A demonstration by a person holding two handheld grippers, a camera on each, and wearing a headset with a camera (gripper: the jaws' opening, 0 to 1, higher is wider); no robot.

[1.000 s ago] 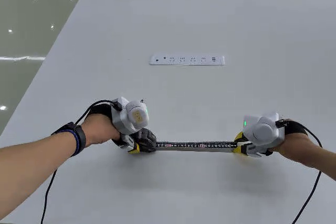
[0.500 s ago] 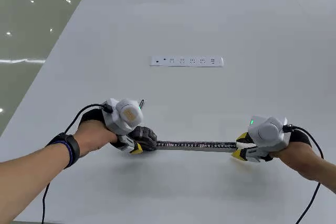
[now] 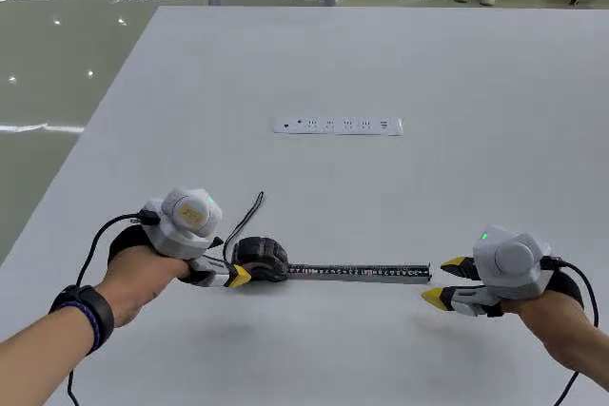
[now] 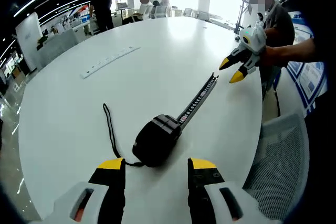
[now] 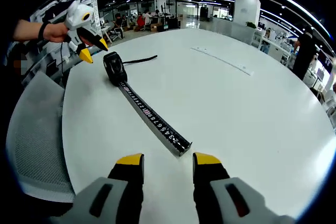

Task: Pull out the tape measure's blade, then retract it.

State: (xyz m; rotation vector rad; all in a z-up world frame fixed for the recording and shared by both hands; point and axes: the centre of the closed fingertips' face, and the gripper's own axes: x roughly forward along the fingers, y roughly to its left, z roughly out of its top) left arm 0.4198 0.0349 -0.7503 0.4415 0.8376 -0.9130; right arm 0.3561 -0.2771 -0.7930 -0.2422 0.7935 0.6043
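Watching from my station: black tape measure [image 3: 262, 259] lies on broad white tabletop [image 3: 381, 54], its numbered metal blade [image 3: 360, 273] drawn out flat toward right gripper [image 3: 445, 280]. Right gripper's yellow-tipped jaws stand spread, holding nothing; blade's end sits just ahead of them, not touching. Left gripper [image 3: 231, 275] sits just behind tape measure, jaws parted, clamping nothing; I cannot tell whether a tip touches it. Thin black cord [image 3: 249, 211] trails from tape measure across tabletop. Long white power strip [image 3: 338, 125] lies farther back, well apart.
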